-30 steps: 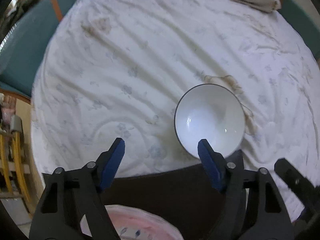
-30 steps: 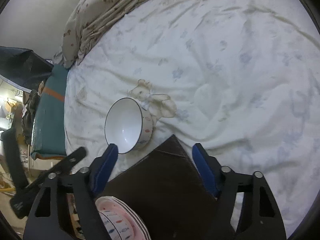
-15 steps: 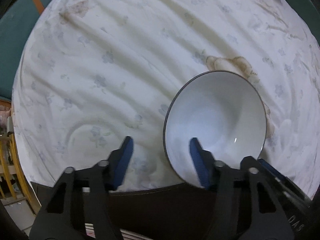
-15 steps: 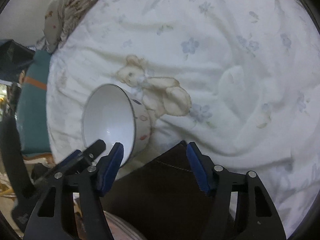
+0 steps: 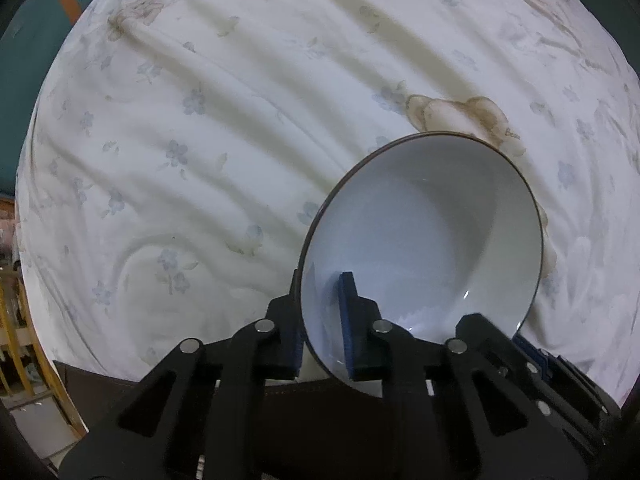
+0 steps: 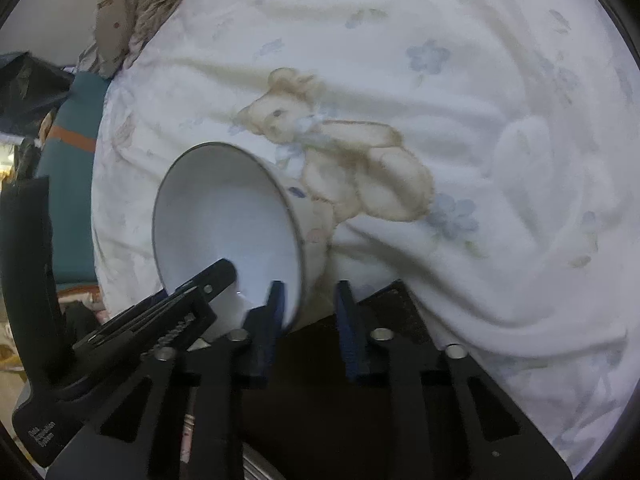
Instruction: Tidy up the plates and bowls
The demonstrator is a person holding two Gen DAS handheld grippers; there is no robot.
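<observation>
A white floral bed sheet (image 5: 224,128) spreads ahead of both grippers. The white ceramic bowl with a dark rim (image 5: 424,240) lies tilted on it; the left gripper (image 5: 320,320) and right gripper (image 6: 308,312), jaws just closing, each pinch its near rim.

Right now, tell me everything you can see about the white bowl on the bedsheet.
The bowl looks like glazed ceramic, plain white inside with a thin dark rim; small coloured motifs dot its outer wall. It is empty and sits tilted on the bear-print sheet, beside a dark brown board. Both grippers have just closed on its near rim: the left gripper and right gripper each have one of the jaws inside and one outside.
</observation>
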